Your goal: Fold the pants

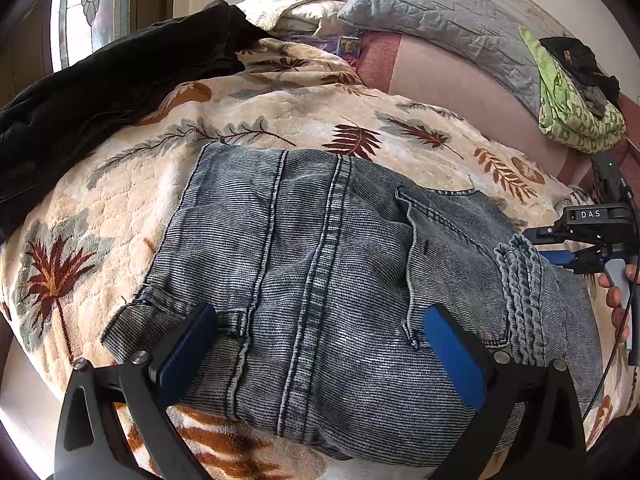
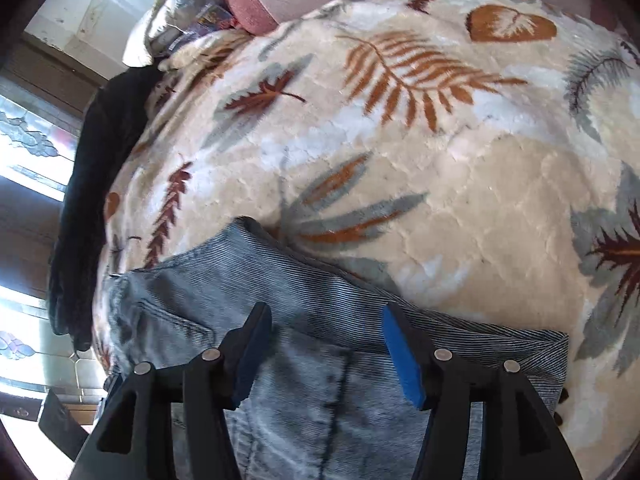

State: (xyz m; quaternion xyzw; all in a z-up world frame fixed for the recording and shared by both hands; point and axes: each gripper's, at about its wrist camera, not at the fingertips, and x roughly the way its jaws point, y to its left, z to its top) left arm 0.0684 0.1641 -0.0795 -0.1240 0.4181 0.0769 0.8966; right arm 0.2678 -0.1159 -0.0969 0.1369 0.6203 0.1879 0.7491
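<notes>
Nearest the left wrist camera, the left gripper [image 1: 320, 344] hangs with its blue-padded fingers spread wide, holding nothing, the two pads straddling the near part of the folded jeans [image 1: 336, 280]. In the right wrist view the right gripper [image 2: 326, 354] is likewise well open and empty, poised just above the denim near one edge of the bundle. Whether any pad actually touches the cloth cannot be told.

The jeans lie as a compact, roughly rectangular stack on the leaf-print blanket [image 1: 120, 184], with a back pocket, a heavy double seam and a bunched waistband edge showing on top. Judging by how short and layered the bundle is, the folding looks close to finished; the step in hand appears to be releasing or tidying the last fold. A next move would likely call for pressing the stack flat or squaring the loose corner near the left pad, done gently so the layers do not slide apart on the plush blanket.

Further off, a black garment [image 1: 100, 92] is heaped along the blanket's far left, beside a window. Beyond it sit a cream pillow [image 1: 304, 8], a grey quilted pillow [image 1: 440, 12] and a green patterned cloth [image 1: 572, 112] on a pink sheet.
</notes>
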